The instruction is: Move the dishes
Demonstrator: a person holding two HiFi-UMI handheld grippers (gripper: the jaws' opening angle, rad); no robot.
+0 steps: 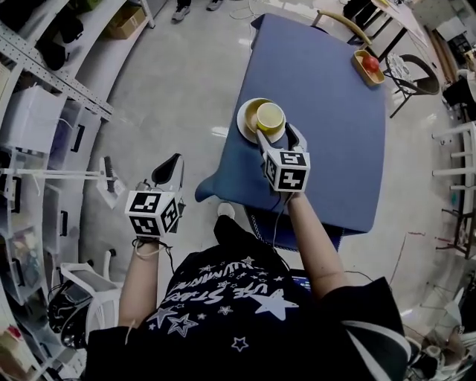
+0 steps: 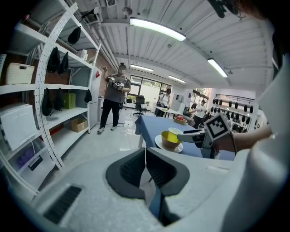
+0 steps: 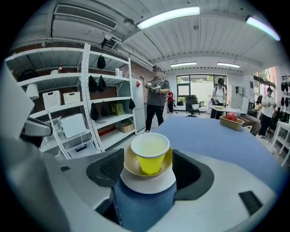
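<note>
A yellow cup (image 1: 271, 116) stands in a mustard bowl (image 1: 253, 110) on a white plate (image 1: 244, 126), at the left edge of the blue table (image 1: 327, 134). My right gripper (image 1: 277, 134) is open, its fingers reaching to the near side of this stack. In the right gripper view the cup (image 3: 149, 154), bowl (image 3: 129, 165) and plate (image 3: 147, 183) sit between the spread dark pads (image 3: 106, 170) of the right gripper (image 3: 147, 168). My left gripper (image 1: 175, 160) hangs over the floor left of the table, shut and empty (image 2: 145, 152); its view shows the bowl (image 2: 170, 140) ahead.
A wooden tray with a red apple (image 1: 370, 65) sits at the table's far right edge, with chairs (image 1: 342, 22) behind. White shelving (image 1: 44, 149) lines the left wall. A person (image 3: 157, 102) stands farther down the aisle, and others stand by the far windows.
</note>
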